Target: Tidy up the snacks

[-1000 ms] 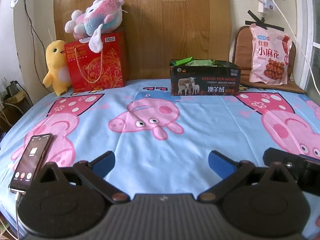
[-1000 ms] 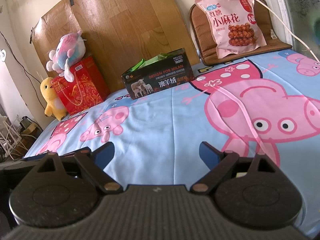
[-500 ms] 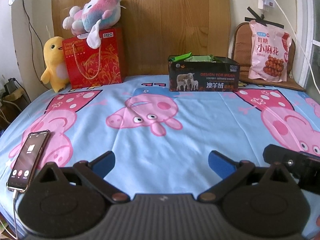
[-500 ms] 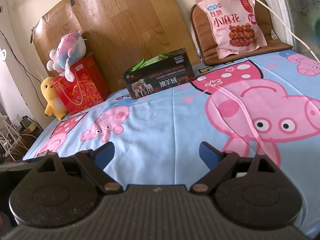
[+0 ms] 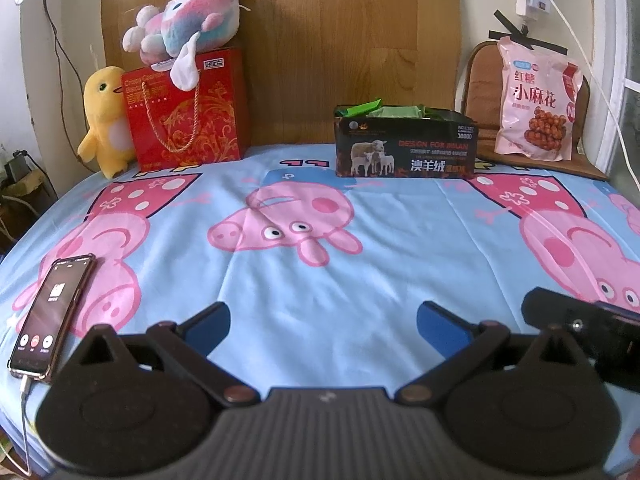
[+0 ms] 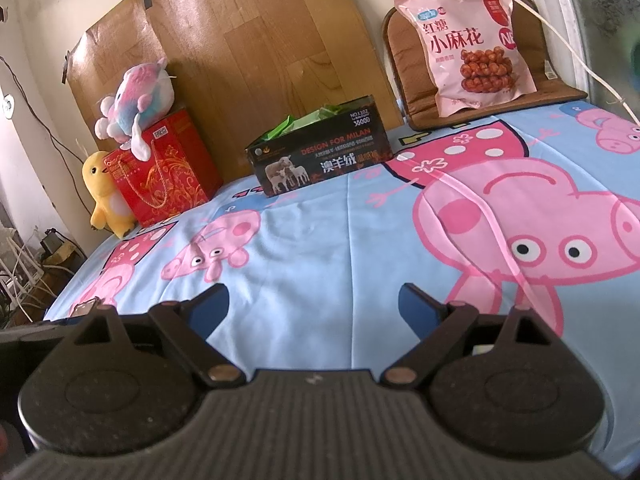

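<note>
My bed sheet (image 5: 320, 280) spans the space beneath both pairs of fingers. Far ahead of my left gripper (image 5: 323, 322) stands the dark box (image 5: 406, 148) of green snack packets; the pink snack bag (image 6: 474, 40) leans ahead-right. My right gripper (image 6: 314, 307) and left: fingers wide, empty.

Left gripper (image 5: 323, 322) has pulled back — phone (image 5: 51, 312) shows fully.

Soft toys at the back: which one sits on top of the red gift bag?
The pink-and-blue plush lies on the red gift bag; the yellow duck stands beside it on the bed.
</note>
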A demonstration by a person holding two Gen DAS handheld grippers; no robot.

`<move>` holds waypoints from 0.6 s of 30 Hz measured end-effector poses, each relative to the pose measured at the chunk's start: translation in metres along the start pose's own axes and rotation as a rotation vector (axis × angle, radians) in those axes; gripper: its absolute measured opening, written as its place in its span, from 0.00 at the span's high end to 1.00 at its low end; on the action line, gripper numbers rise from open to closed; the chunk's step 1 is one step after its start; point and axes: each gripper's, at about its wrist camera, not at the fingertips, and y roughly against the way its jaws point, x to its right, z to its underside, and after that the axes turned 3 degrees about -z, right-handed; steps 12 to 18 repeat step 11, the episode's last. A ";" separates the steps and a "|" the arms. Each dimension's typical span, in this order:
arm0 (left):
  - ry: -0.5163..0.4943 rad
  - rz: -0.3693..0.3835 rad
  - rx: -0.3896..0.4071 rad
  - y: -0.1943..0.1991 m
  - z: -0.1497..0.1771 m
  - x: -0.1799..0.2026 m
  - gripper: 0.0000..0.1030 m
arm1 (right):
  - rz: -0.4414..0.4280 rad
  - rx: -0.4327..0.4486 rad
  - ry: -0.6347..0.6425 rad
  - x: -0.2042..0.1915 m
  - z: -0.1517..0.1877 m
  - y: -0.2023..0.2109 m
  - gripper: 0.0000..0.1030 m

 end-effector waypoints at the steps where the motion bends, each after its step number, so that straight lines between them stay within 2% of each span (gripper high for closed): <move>1: 0.000 0.001 0.000 0.000 0.000 0.000 0.00 | 0.000 0.000 0.000 0.000 -0.001 0.000 0.09; 10: -0.013 0.010 0.034 0.005 0.002 0.002 0.00 | 0.000 0.001 -0.001 0.000 -0.001 0.000 0.09; 18: -0.008 0.017 0.035 0.005 0.002 0.001 0.00 | 0.000 0.002 -0.003 0.000 -0.001 0.000 0.09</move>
